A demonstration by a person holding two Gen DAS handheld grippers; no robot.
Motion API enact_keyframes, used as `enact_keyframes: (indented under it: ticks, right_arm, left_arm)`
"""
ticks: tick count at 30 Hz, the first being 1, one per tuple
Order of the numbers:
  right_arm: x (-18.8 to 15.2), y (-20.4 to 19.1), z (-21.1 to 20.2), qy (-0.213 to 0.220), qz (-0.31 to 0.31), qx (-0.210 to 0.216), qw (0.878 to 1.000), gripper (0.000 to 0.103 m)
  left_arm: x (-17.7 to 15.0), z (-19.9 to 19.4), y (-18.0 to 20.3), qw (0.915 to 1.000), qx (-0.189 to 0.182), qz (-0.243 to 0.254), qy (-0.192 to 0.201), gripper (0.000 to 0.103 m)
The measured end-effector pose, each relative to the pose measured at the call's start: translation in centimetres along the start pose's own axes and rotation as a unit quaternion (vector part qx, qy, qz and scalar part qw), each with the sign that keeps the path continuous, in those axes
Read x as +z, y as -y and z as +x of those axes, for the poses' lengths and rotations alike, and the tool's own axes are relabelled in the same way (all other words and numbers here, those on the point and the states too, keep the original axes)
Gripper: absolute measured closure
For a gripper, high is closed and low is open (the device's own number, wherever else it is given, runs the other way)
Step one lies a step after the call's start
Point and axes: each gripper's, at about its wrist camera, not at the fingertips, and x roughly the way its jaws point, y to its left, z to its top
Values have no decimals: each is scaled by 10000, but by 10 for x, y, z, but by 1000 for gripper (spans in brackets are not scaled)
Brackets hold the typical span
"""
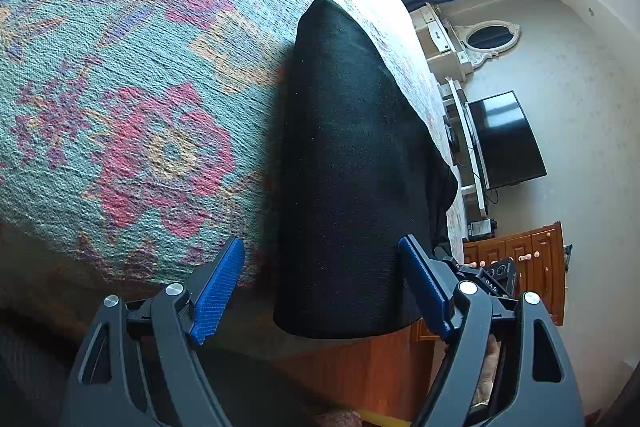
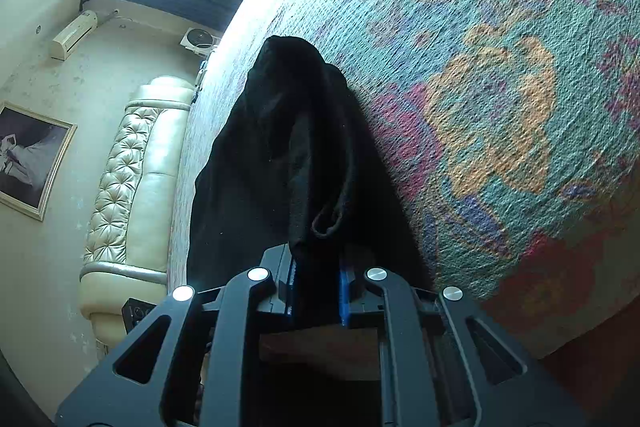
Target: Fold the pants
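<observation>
Black pants (image 1: 344, 163) lie folded lengthwise on a bed with a teal floral cover (image 1: 132, 99), their near end hanging over the bed edge. My left gripper (image 1: 320, 291) is open, its blue pads either side of the near end of the pants, not closed on it. In the right wrist view the pants (image 2: 280, 147) show as a bunched black mass with a drawstring loop. My right gripper (image 2: 318, 287) is shut on the pants' waistband end, cloth pinched between its blue pads.
The bed's wooden frame (image 1: 360, 367) is below the cover edge. A TV (image 1: 508, 139), white shelves and a wooden dresser (image 1: 532, 267) stand beyond the bed. A cream tufted sofa (image 2: 136, 187) and a framed picture (image 2: 32, 159) are along the wall.
</observation>
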Motion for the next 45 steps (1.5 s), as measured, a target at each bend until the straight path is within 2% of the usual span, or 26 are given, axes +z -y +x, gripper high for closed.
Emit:
enact_keyframes:
  ticks: [5, 8, 9, 10, 11, 13, 17, 20, 24, 27, 31, 32, 34, 35, 36, 37, 38, 39, 42, 45]
  right_arm:
    - [3, 18, -7, -61, 166, 333, 9993, 85]
    - [4, 27, -16, -32, 311, 584, 9978, 76]
    - [7, 29, -22, 33, 328, 608, 9976, 69]
    - [8, 31, -29, 132, 322, 622, 9975, 56]
    - [10, 31, -36, 233, 297, 632, 9973, 51]
    - [13, 33, -45, 368, 184, 376, 9984, 34]
    - [16, 39, -42, 224, -48, 91, 9997, 31]
    - [13, 43, -28, 21, -33, 106, 9999, 30]
    - [16, 39, -19, -13, -125, 165, 9998, 20]
    - [16, 35, -12, -174, -177, 283, 9993, 19]
    - [11, 26, -9, -276, -533, 103, 9981, 20]
    - [10, 23, -9, -289, -622, 18, 9976, 23]
    - [7, 21, -10, -312, -730, -111, 9968, 38]
    - [7, 23, -11, -325, -752, -111, 9966, 41]
    - [6, 23, -11, -325, -748, -105, 9966, 45]
    - [7, 24, -11, -329, -723, -85, 9968, 46]
    - [7, 26, -12, -330, -709, -71, 9969, 46]
    - [7, 27, -12, -324, -707, -67, 9969, 47]
    - [7, 31, -15, -301, -711, -43, 9970, 47]
    - [3, 27, -14, -282, -722, -40, 9970, 48]
  left_arm:
    - [0, 2, 0, 10000, 52, 68, 10, 22]
    - [0, 2, 2, 9999, 79, 143, 3, 22]
    - [0, 2, 3, 9998, 96, 168, 3, 22]
    - [1, 2, 4, 9998, 102, 192, 4, 22]
    - [1, 2, 4, 9997, 106, 216, 5, 22]
    - [2, 4, 5, 9996, 110, 250, -11, 21]
    - [5, 9, 4, 9997, 50, 223, -43, 20]
    - [7, 12, 5, 9997, 5, 237, -54, 20]
    - [8, 19, 7, 9997, -90, 203, -92, 19]
    - [8, 24, 7, 9996, -134, 222, -110, 18]
    - [11, 29, 6, 9994, -274, 160, -101, 17]
    - [11, 30, 4, 9993, -338, 113, -97, 17]
    - [11, 32, 4, 9979, -623, 43, -162, 17]
    - [10, 35, 6, 9968, -760, 30, -225, 17]
    - [9, 37, 8, 9966, -779, 64, -262, 20]
    - [6, 40, 13, 9975, -647, 153, -257, 24]
    - [5, 42, 14, 9982, -470, 255, -266, 34]
    - [5, 43, 15, 9985, -399, 299, -246, 39]
    - [5, 42, 11, 9988, -385, 219, -201, 50]
    - [5, 38, 11, 9992, -301, 222, -122, 57]
